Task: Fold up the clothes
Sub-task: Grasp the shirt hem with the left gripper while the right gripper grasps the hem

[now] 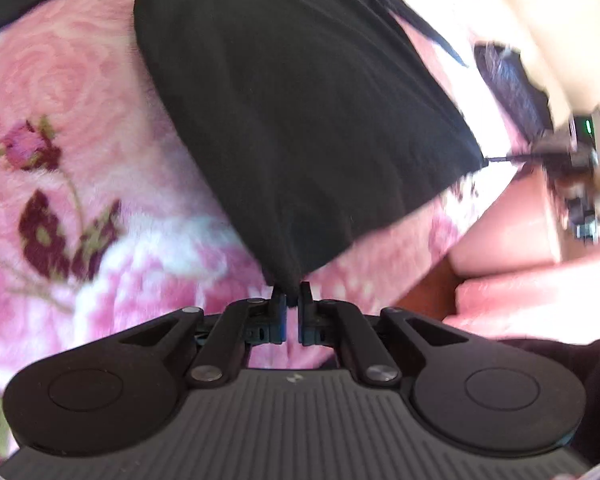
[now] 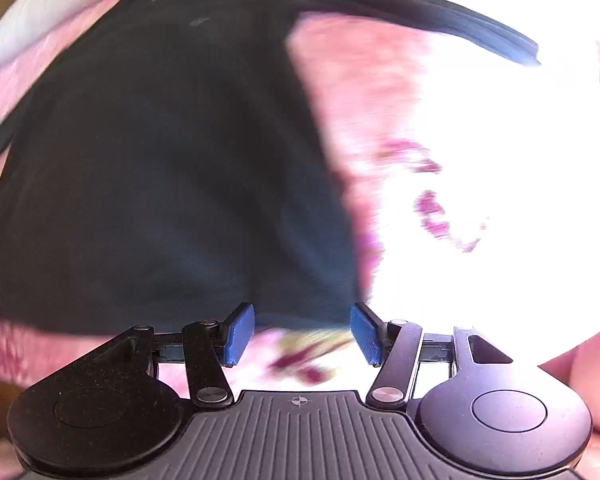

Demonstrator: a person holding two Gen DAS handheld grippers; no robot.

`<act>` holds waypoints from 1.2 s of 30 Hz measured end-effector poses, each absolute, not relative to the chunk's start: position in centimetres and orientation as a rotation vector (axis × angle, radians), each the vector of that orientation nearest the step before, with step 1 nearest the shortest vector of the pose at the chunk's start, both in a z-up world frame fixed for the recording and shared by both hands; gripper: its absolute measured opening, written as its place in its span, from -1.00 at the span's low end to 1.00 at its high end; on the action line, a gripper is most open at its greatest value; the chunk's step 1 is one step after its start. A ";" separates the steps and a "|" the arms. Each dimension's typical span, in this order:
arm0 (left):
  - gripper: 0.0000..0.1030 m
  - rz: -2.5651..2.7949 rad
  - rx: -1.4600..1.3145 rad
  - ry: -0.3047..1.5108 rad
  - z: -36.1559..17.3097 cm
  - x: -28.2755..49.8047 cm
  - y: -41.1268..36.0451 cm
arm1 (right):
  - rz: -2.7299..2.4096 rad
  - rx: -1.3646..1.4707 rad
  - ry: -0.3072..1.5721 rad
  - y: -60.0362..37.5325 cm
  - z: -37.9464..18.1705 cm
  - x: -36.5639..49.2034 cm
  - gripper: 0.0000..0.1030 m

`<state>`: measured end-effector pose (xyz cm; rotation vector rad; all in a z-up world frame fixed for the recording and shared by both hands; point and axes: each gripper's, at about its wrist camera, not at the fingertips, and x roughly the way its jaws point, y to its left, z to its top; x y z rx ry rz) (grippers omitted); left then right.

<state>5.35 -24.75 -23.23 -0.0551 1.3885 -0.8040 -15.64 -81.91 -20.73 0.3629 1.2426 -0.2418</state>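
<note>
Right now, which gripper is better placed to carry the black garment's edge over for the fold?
Left, I'd say. The left gripper is already shut on a corner of the black garment, which is lifted off the pink floral blanket. The right gripper is open with nothing between its blue pads.

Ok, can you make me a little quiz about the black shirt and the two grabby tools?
1. True or false: the left tool is pinching a corner of the black shirt.
2. Which tool has its blue pads spread wide apart with nothing between them?
A) left
B) right
C) both
3. Fill in: the shirt lies on a pink ____ with a rose pattern.

Key
1. True: its jaws are closed on the shirt's corner.
2. B: the right tool is open, just short of the shirt's edge.
3. Blanket.
</note>
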 end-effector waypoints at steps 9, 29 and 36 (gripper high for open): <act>-1.00 -0.746 0.010 1.412 -21.6 4.7 -26.5 | -0.123 0.756 1.210 -87.8 -24.3 -16.6 0.07; -0.27 -0.820 0.866 0.964 -20.8 -2.1 -32.4 | 0.121 -0.359 1.186 -74.3 -19.9 -19.5 0.38; -0.26 -0.850 1.185 0.763 -24.6 -5.0 -35.5 | 0.280 -0.809 1.089 -68.0 -23.6 -19.6 0.38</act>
